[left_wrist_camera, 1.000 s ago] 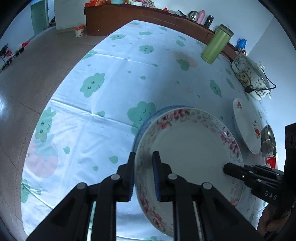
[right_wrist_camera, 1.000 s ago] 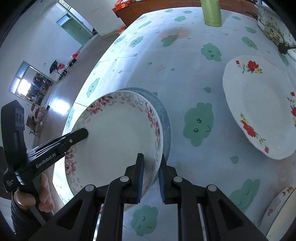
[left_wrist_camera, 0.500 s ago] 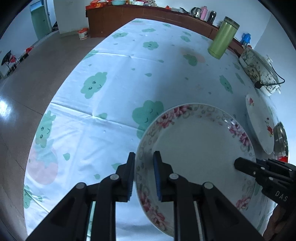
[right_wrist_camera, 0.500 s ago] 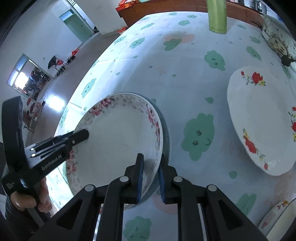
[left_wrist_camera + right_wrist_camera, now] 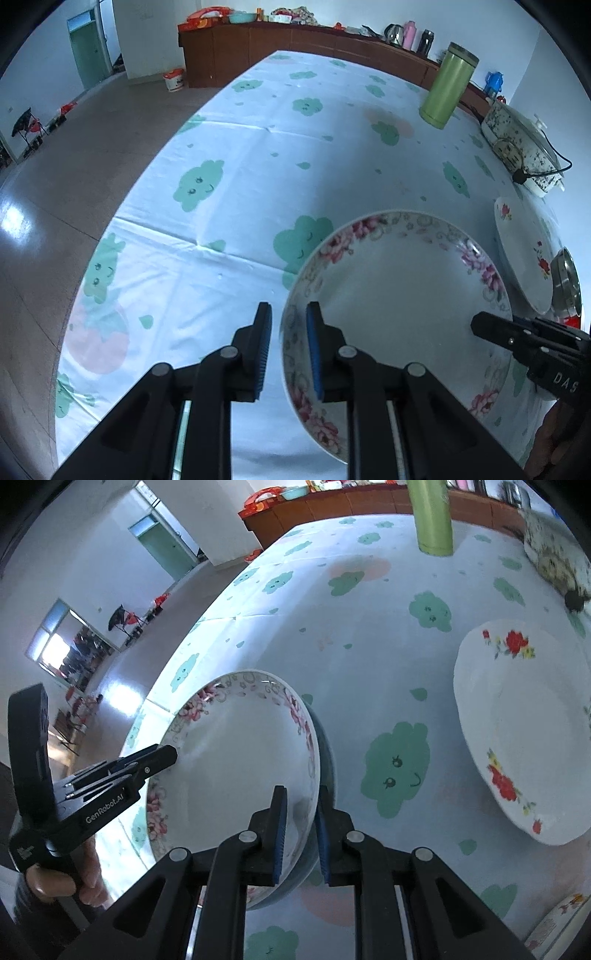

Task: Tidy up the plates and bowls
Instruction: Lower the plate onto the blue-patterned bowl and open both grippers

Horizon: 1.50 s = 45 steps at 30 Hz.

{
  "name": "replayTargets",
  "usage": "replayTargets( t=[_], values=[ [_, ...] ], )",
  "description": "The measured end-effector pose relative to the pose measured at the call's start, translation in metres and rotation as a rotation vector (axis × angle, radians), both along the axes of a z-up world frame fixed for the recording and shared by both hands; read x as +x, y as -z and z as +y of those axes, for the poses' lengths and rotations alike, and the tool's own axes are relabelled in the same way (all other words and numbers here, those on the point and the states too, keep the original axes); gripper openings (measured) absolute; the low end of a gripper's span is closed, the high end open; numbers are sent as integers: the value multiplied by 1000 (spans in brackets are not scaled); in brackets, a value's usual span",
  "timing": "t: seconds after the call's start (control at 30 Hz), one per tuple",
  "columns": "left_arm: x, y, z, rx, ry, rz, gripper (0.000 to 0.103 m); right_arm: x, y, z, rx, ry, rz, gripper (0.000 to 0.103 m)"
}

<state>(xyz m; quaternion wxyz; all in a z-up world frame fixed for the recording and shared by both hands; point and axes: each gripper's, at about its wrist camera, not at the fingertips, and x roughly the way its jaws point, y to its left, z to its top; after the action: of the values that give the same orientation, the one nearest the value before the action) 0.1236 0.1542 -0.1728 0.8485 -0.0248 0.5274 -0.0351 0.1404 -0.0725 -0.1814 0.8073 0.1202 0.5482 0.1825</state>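
A deep white plate with a pink flower rim is held between both grippers above the cloud-print tablecloth. My left gripper is shut on its left rim, one pad inside and one outside. My right gripper is shut on the opposite rim of the same plate. Each gripper also shows in the other's view, the right gripper and the left gripper. A darker blue plate lies right under the flower plate, and only its right edge peeks out.
A large white plate with red flowers lies to the right, and a steel bowl lies beyond it. A green thermos and an electric cooker with its cord stand at the far right. The table's edge and the floor run along the left.
The blue plate that showed past the flower plate's far rim is now almost fully covered by it. Both grippers have kept their hold on the rim.
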Motion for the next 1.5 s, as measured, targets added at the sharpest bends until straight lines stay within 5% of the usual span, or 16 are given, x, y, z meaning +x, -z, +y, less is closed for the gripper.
replayTargets(
  t=[0.77, 1.5],
  values=[
    [0, -2, -1, 33, 3, -16, 17, -7, -1, -13, 113, 30, 53, 17],
    [-3, -23, -8, 49, 9, -73, 17, -18, -12, -29, 68, 71, 4, 18]
  ],
)
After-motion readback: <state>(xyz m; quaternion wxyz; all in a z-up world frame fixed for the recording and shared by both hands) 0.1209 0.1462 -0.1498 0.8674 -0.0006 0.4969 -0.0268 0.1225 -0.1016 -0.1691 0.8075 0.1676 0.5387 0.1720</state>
